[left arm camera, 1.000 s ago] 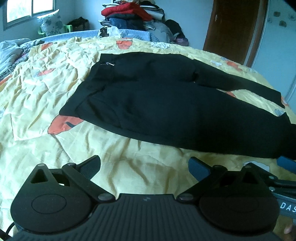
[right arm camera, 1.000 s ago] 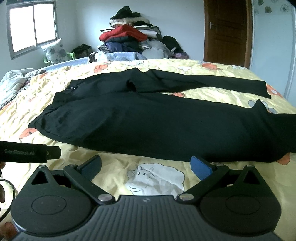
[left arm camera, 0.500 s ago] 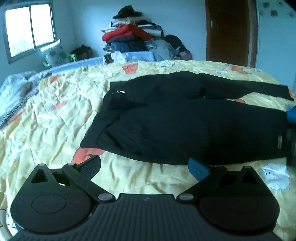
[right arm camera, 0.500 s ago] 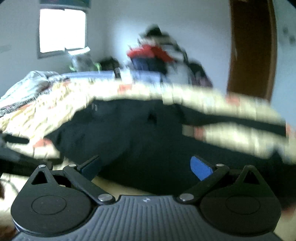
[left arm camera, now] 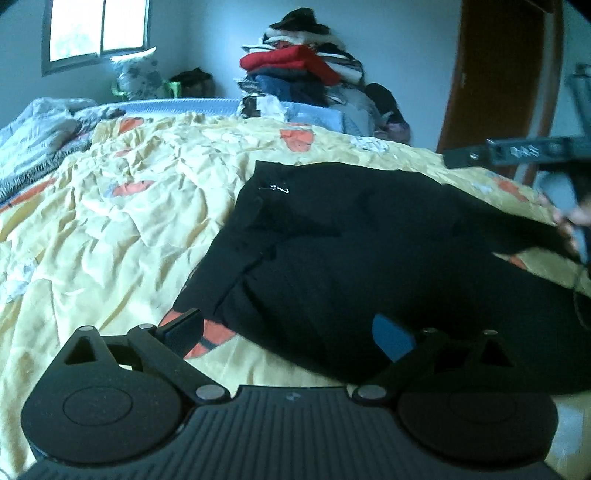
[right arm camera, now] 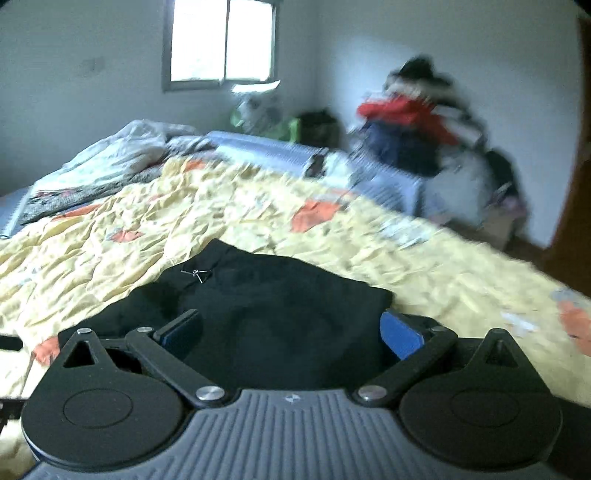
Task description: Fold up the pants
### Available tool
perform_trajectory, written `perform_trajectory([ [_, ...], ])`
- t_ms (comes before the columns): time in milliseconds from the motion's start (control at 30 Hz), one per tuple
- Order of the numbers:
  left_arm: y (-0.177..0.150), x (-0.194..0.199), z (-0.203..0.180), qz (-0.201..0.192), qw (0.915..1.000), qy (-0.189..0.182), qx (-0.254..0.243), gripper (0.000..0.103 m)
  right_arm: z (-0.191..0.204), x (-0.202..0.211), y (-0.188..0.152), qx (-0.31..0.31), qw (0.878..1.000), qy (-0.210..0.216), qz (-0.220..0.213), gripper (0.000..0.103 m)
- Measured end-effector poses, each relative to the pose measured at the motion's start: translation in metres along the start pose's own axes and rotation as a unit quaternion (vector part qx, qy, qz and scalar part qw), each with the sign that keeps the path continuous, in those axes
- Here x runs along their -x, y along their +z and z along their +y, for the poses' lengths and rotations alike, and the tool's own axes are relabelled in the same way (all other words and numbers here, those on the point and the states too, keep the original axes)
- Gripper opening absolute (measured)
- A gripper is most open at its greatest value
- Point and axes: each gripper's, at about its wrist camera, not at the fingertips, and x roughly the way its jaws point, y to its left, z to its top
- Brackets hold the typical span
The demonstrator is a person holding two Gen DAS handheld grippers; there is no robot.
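Black pants (left arm camera: 351, 251) lie flat on a yellow patterned bedspread (left arm camera: 122, 229), waist end to the left with a small silver zipper pull (left arm camera: 275, 189). My left gripper (left arm camera: 288, 332) is open and empty, low over the near waist corner of the pants. My right gripper (right arm camera: 291, 332) is open and empty, right above the pants (right arm camera: 258, 299) near the waist; its view is blurred. The right gripper's body also shows at the right edge of the left wrist view (left arm camera: 517, 153).
A pile of clothes (left arm camera: 306, 81) stands beyond the bed's far edge. A rumpled quilt (left arm camera: 40, 125) lies at the far left. A brown door (left arm camera: 502, 77) is at the back right, a window (left arm camera: 96, 29) at the back left.
Both grippers have moved left and closer toward the waist end of the pants. The right gripper has swung over the pants and now appears in the left wrist view.
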Motion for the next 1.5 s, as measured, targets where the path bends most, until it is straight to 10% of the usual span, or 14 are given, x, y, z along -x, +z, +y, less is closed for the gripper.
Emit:
perform_trajectory([
  [500,0.031,-0.062,-0.01,0.019,0.9976,0.02,-0.063,0.1,-0.083,-0.186,0.05,0.103,0.977,0.09,0.163,0.102],
  [667,0.03,-0.08,-0.006,0.036,0.9976,0.023,-0.054,0.1,-0.104,-0.212,0.041,0.055,0.967,0.127,0.215,0.041],
  [767,0.032,-0.083,-0.001,0.041,0.9982,0.023,-0.037,0.1,-0.101,-0.202,0.038,0.069,0.97,0.127,0.194,0.007],
  [1033,0.075,-0.09,0.029,0.046,0.9956,-0.033,0.075,0.094,-0.026,-0.104,0.026,0.175,0.977,0.078,0.089,0.006],
  [1233,0.117,-0.112,0.053,0.048,0.9628,-0.134,0.23,0.1,0.037,-0.041,-0.013,0.234,0.967,0.074,0.061,0.006],
  [1500,0.16,-0.174,0.042,0.071,0.9503,-0.129,0.274,0.096,0.053,-0.022,-0.038,0.254,0.963,0.067,0.052,0.005],
])
